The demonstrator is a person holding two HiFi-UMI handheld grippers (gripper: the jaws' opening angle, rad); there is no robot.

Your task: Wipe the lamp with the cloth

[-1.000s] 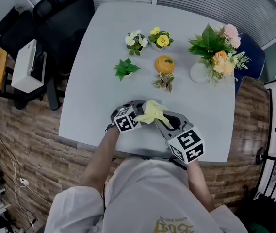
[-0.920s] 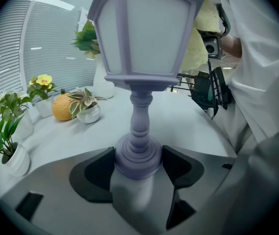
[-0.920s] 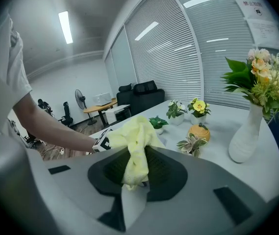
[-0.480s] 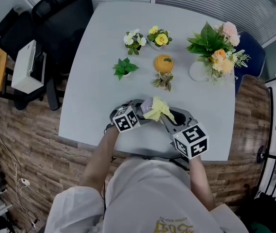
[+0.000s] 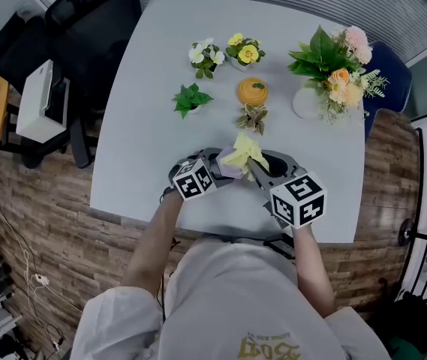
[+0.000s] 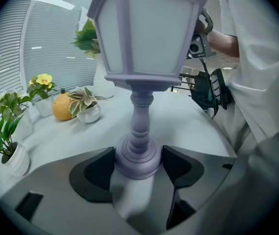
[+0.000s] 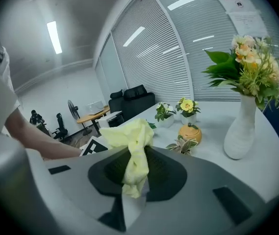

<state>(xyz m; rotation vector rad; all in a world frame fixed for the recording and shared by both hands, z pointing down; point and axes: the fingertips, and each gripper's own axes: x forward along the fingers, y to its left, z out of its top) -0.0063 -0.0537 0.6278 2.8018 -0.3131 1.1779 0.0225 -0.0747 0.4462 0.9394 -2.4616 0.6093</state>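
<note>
While you hold the lamp (image 6: 141, 33) by its round foot, the left gripper (image 6: 138, 160) has its jaws clenched against that foot from either side, with the turned stem and the pale lantern head rising straight above them in the left gripper view. From your head view the lamp (image 5: 227, 169) sits near the front edge of the bench (image 5: 160, 88), between your two grippers, and the left gripper (image 5: 217, 171) reaches it from the left. Your right gripper (image 7: 134, 177) has its jaws clamped on the yellow cloth (image 7: 132, 148), which bunches up above the dark pads and hangs a little below them. In the head view the cloth (image 5: 245, 152) lies over the far end of the lamp, just ahead of the right gripper (image 5: 252, 172); whether it presses on the lamp you cannot tell. Farther back on the bench stand an orange pot (image 5: 252, 92) and a white vase of flowers (image 5: 305, 105), well apart from the lamp.
</note>
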